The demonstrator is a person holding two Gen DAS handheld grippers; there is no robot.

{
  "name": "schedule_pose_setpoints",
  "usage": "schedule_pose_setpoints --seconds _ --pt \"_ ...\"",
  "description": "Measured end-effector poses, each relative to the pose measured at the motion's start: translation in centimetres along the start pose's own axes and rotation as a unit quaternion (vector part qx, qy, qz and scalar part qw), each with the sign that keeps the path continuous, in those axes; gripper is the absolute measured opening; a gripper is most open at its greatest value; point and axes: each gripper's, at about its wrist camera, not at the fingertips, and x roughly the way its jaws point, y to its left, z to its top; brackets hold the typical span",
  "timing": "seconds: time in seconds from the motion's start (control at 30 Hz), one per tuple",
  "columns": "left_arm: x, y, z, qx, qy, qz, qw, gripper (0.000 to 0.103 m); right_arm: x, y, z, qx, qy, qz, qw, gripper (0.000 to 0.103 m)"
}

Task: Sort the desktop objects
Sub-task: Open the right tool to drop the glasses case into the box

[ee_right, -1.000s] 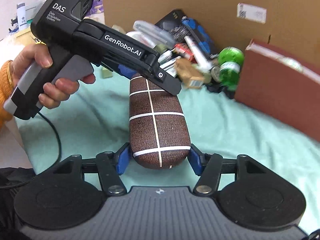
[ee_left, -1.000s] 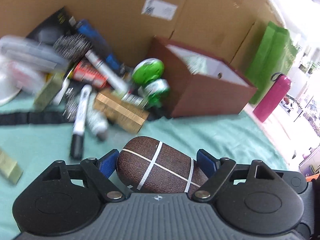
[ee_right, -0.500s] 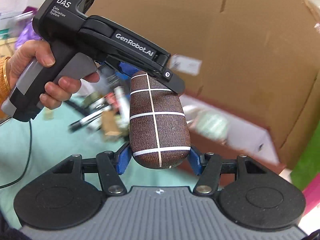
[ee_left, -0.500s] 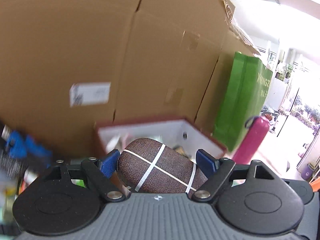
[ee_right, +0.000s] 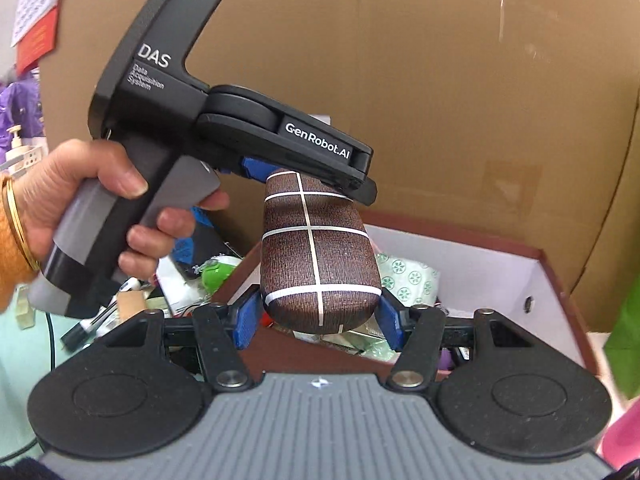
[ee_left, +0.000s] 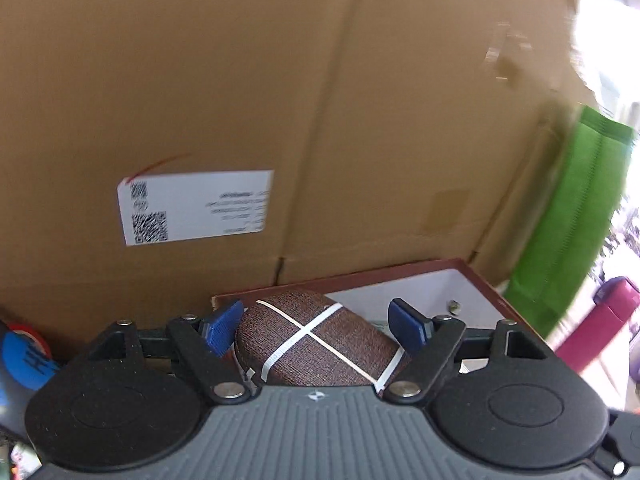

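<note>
The case [ee_right: 318,256] hangs in the air between both grippers, over the near corner of the box [ee_right: 472,240]. The right gripper [ee_right: 318,320] has its jaws clamped on the case's near end. The left gripper [ee_left: 318,322] has the far end between its jaws; their gap has just narrowed slightly, and the right-hand pad looks clear of the case, so that grip may be loose.

The risk, as I judge it: if one side lets go first, the case swings on the other and drops onto the box rim or the clutter left of the jaws. A release too near the rim could tip it out onto the worktop.

Both grippers tilt gently downward toward the box. The left hand [ee_right: 96,208] wraps its handle, up and left of the right jaws.
</note>
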Motion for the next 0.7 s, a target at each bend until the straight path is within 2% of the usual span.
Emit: schedule_pose_setpoints --seconds 0.1,0.17,0.23,0.27,0.4,0.7 --pt "0.8 1.1 0.2 -0.034 0.006 0.005 0.9994 0.087 2.1 -0.4 0.0 0.027 0.017 0.012 0.999 0.06" --pt "0.7 1.7 0.5 -0.053 0.008 -0.021 0.9984 0.092 3.3 -0.8 -0.1 0.051 0.031 0.023 0.998 0.064" --pt "0.1 1.9 0.4 -0.051 -0.003 -0.032 0.9982 0.096 3.7 -0.7 -0.2 0.056 0.028 0.026 0.998 0.081" --pt "-0.2 1.8 0.4 -0.041 -0.01 -0.027 0.9987 0.096 3.8 -0.5 -0.3 0.054 0.025 0.025 0.998 0.082" --pt "-1.0 1.3 0.2 -0.006 -0.024 -0.009 0.9997 0.096 4.1 0.4 -0.4 0.034 0.025 0.018 0.999 0.084" --pt "-3.3 0.7 -0.7 0.011 -0.034 -0.002 0.9994 0.096 4.1 0.0 -0.2 0.031 0.019 -0.003 0.999 0.087"
